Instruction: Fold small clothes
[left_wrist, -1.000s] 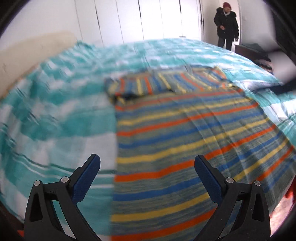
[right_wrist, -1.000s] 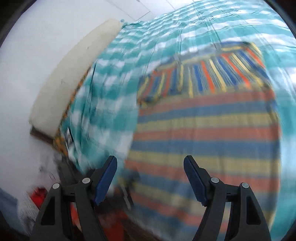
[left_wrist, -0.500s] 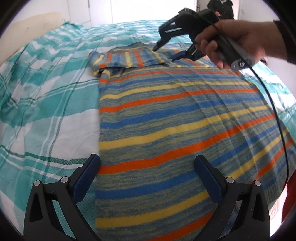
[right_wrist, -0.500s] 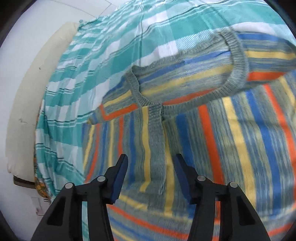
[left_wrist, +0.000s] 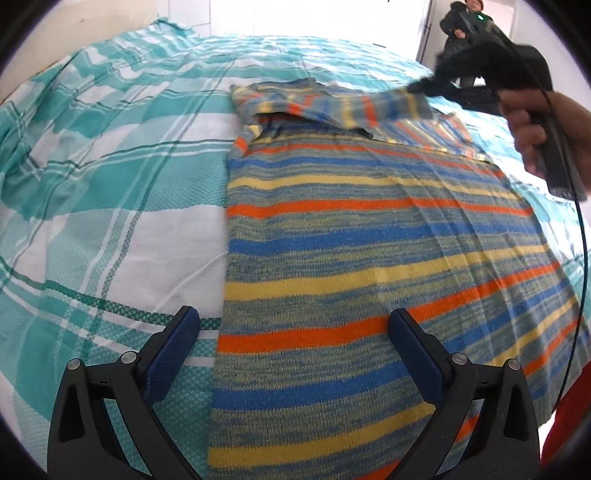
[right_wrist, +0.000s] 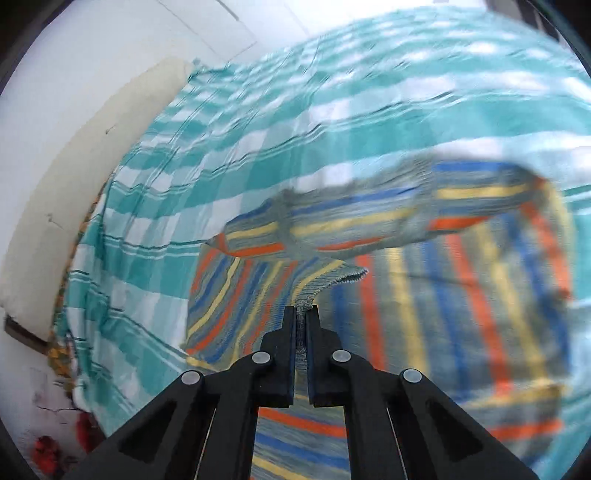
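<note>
Your left gripper (left_wrist: 291, 332) hangs unclenched over the striped sweater's (left_wrist: 369, 258) near hem, which lies flat on the checked bedspread (left_wrist: 92, 184). Farther up, your right gripper (right_wrist: 302, 314) is clamped on the sleeve cuff (right_wrist: 328, 282) (edge bunched between the pads). The sleeve runs crosswise; the body's long axis runs away from you, so the right hand is nearer.

Right gripper (right_wrist: 302, 310), open a second ago, now clamps the striped sweater's sleeve (right_wrist: 325, 282), lifting it rightward.
</note>
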